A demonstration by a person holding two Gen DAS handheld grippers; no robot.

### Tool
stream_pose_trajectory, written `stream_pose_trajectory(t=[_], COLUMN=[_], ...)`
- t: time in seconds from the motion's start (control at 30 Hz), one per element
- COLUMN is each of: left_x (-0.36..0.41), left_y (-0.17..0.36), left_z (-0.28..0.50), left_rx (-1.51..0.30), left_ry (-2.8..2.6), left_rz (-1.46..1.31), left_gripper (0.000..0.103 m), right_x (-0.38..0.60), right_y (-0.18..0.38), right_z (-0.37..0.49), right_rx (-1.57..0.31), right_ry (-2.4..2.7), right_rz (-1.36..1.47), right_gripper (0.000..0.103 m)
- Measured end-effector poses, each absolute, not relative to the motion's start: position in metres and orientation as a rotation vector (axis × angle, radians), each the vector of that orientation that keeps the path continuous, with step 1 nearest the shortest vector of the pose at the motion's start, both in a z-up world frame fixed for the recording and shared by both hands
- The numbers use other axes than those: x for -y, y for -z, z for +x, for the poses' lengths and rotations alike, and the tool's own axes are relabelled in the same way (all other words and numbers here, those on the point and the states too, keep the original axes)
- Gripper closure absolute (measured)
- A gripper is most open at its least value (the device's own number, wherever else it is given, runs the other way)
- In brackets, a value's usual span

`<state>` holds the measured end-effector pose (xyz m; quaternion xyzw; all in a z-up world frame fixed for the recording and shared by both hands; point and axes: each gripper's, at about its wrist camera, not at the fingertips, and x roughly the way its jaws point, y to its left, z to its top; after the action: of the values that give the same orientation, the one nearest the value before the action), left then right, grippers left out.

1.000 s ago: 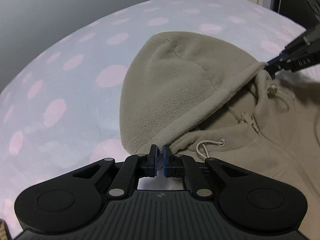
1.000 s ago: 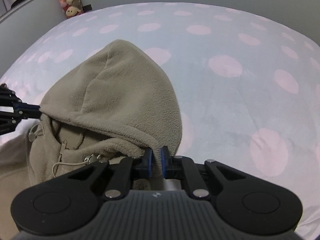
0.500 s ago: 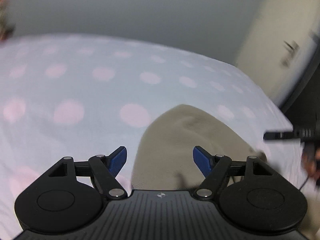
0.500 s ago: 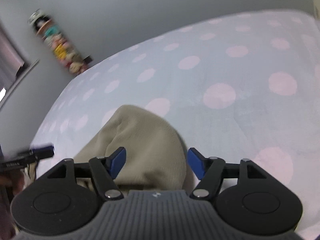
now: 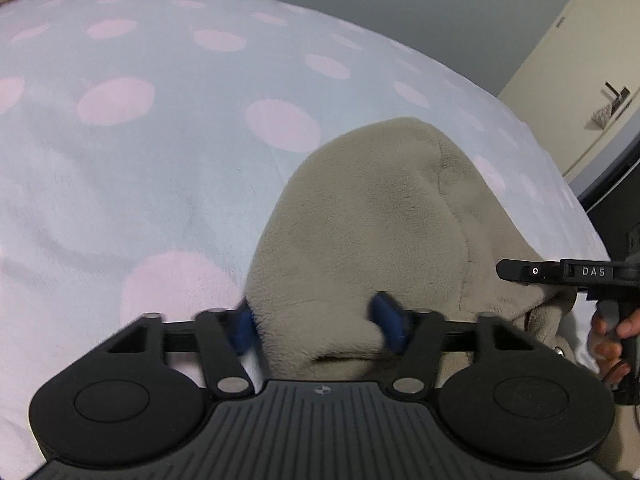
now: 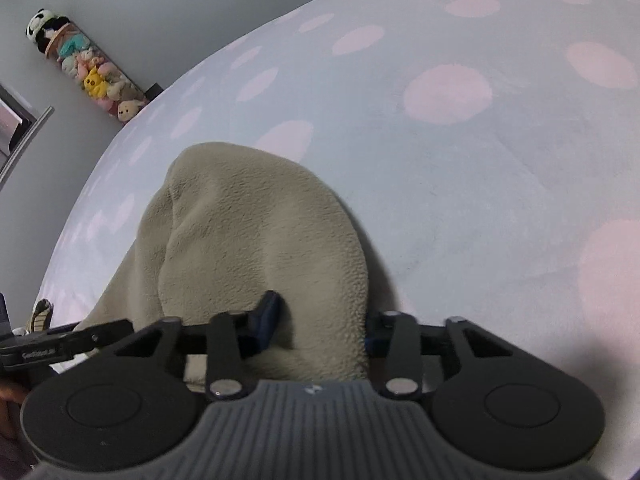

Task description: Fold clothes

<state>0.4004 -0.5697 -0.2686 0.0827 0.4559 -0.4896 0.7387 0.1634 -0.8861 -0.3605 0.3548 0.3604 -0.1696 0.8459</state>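
Nearest me, my left gripper [image 5: 320, 326] is spread around the base of the beige fleece hood [image 5: 376, 216], pads blurred, so I can't be sure they touch cloth. My right gripper [image 6: 320, 320] straddles the same hood, jaws apart. I judge both should bite deep and evenly before the hood folds down onto the body. It lies on the polka-dot bed [image 5: 160, 128]. The other gripper's finger reads "DAS".
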Motion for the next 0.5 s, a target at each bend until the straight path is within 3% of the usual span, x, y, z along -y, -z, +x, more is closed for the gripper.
stream_pose_trajectory(t=[0.03, 0.13, 0.5], left_x=[0.573, 0.577, 0.605], left_y=[0.266, 0.251, 0.140], left_z=[0.397, 0.392, 0.389], left_rx=[-0.980, -0.926, -0.609], left_ry=[1.082, 1.095, 1.095], left_rz=[0.198, 0.215, 0.283], left_gripper=[0.075, 0.084, 0.089], right_x=[0.883, 0.871, 0.861], right_y=[0.356, 0.339, 0.237], right_z=[0.165, 0.169, 0.197], right_rx=[-0.761, -0.746, -0.630], right_ry=[0.359, 0.376, 0.448], right_rz=[0.728, 0.631, 0.304], right_gripper=[0.082, 0.088, 0.092])
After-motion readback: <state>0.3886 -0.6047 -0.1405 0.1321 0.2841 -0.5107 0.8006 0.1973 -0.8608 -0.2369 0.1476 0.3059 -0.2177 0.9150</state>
